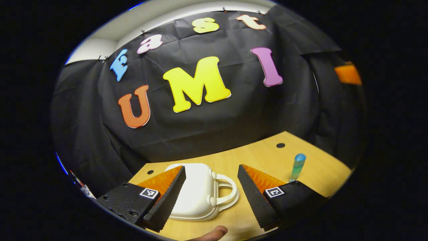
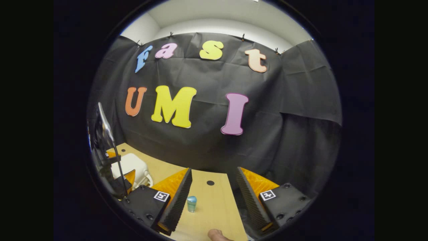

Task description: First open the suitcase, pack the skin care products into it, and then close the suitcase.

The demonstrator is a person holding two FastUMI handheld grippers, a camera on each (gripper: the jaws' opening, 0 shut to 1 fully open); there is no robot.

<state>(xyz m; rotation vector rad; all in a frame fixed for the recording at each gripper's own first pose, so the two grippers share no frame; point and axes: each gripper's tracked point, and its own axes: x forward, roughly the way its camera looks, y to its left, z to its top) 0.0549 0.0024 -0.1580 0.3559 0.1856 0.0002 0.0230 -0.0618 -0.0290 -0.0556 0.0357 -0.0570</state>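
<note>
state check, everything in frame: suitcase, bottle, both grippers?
white suitcase: closed, lying flat on the table, handle toward the bottle side.
blue-capped bottle: upright on the table, capped, outside the suitcase, untouched.
left gripper: open, fingers either side of the suitcase handle, no visible contact.
right gripper: open, holding nothing, bottle in front near one finger.

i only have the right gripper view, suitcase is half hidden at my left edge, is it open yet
Observer: No. In the left gripper view the white suitcase lies shut on the table, handle toward the bottle.
Operator: where's the left gripper
Observer: The left gripper is open, fingers either side of the suitcase, not pressing it.
Operator: bottle ok
Observer: The blue-capped bottle stands upright, apart from the suitcase.
</note>
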